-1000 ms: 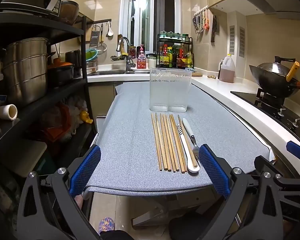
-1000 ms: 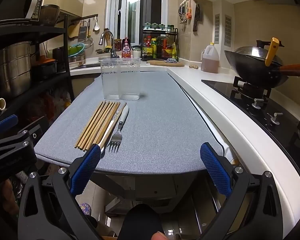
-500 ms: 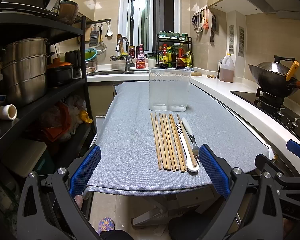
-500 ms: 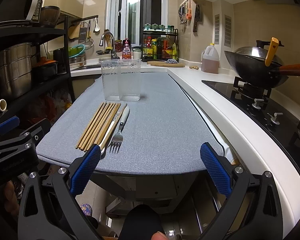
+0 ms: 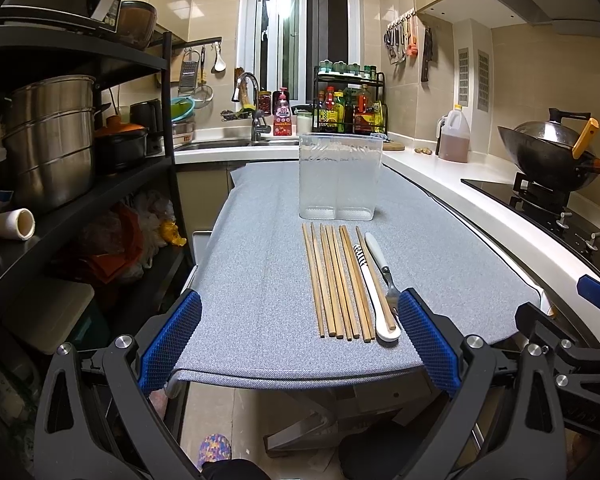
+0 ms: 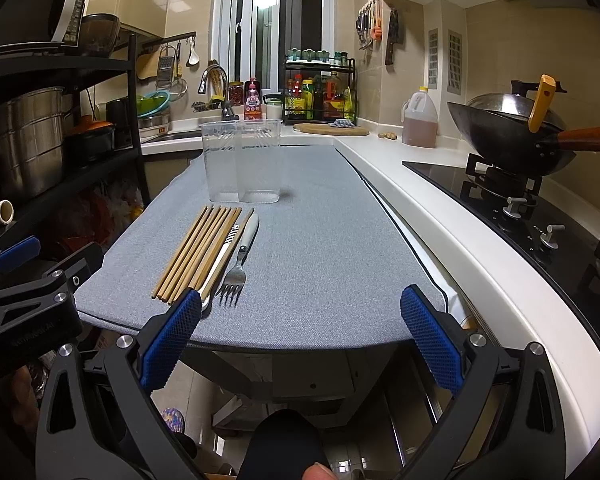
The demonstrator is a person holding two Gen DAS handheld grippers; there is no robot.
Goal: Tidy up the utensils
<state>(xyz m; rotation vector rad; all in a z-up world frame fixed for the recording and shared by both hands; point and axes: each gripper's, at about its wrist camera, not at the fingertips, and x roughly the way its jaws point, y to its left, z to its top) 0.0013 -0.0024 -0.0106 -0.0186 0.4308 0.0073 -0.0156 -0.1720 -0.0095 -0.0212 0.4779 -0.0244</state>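
Grey-clothed counter (image 5: 260, 272) laid out as a staging area. Clear two-compartment utensil holder (image 5: 338, 178) upright at the far end, empty, presumably waiting for the sort. Just before it, wooden chopsticks (image 5: 336, 280) in a tidy parallel row, then a white spoon (image 5: 374, 300) and a white-handled fork (image 6: 240, 256) alongside (handles pointing toward the holder, easy to pick singly). Left claw (image 5: 300, 344) spread wide at the near edge, empty, touching nothing. Right claw (image 6: 300, 334) likewise wide, empty, beside the fork's tines.

left claw (image 5: 300, 344) spread wide, right claw (image 6: 300, 336) spread wide
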